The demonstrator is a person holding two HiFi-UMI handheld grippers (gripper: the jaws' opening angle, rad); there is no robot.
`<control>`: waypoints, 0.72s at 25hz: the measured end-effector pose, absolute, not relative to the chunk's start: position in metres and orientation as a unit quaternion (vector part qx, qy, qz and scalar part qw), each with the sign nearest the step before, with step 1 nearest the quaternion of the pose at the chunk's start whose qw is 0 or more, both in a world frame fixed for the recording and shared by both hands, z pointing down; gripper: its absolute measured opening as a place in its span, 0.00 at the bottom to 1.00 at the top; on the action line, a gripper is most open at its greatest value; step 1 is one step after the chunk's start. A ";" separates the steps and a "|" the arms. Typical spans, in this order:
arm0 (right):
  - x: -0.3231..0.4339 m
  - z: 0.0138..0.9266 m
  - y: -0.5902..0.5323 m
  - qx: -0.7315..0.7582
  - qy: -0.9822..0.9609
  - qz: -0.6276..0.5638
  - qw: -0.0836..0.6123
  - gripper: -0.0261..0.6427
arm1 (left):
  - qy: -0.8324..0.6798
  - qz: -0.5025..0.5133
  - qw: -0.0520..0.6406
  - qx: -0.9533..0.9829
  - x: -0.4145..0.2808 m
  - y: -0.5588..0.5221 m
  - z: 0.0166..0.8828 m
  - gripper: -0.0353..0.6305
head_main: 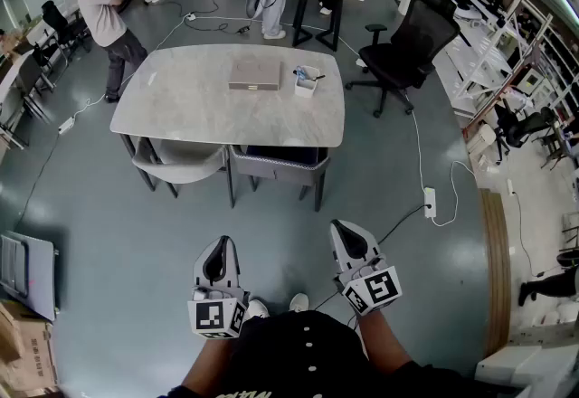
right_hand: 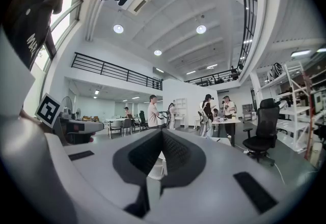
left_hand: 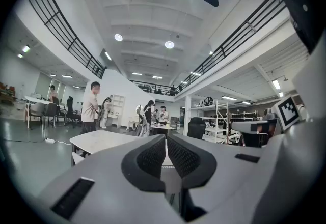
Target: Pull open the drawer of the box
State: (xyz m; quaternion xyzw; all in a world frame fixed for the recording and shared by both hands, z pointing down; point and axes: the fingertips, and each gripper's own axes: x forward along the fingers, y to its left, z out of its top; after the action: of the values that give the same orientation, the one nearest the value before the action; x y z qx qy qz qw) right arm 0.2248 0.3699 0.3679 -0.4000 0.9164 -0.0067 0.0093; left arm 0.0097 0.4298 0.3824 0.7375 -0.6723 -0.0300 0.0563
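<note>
Head view: the box (head_main: 254, 73) lies flat on the pale table (head_main: 172, 116) at twelve o'clock, a small tub (head_main: 307, 82) at its three o'clock; the left gripper (head_main: 217, 249) at seven o'clock and the right gripper (head_main: 345, 231) at five hang over the floor, well apart from it. Left gripper view: the fingers (left_hand: 153, 157) are pressed together on nothing. Right gripper view: the fingers (right_hand: 145, 154) likewise meet, empty.

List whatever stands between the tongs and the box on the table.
A pale chair and a dark chair, tucked at the table's near edge, stand between the box and the left tongs and right tongs. Otherwise only floor.
</note>
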 end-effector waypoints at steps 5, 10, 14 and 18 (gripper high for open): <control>0.223 0.369 0.371 -0.401 0.916 -0.006 0.009 0.03 | -0.672 -0.030 0.056 0.738 0.007 0.431 0.383 0.08; 0.220 0.370 0.372 -0.399 0.917 -0.005 0.007 0.03 | -0.671 -0.030 0.058 0.738 0.006 0.430 0.386 0.08; 0.220 0.368 0.371 -0.399 0.917 -0.008 0.005 0.03 | -0.671 -0.030 0.060 0.739 0.007 0.429 0.383 0.08; 0.216 0.368 0.371 -0.401 0.916 -0.013 0.016 0.03 | -0.668 -0.032 0.062 0.741 0.004 0.429 0.383 0.08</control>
State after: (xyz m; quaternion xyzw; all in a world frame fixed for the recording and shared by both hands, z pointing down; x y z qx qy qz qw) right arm 0.2158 0.3714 0.3680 -0.4006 0.9160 -0.0128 0.0159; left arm 0.0038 0.4292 0.3827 0.7409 -0.6679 -0.0319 0.0623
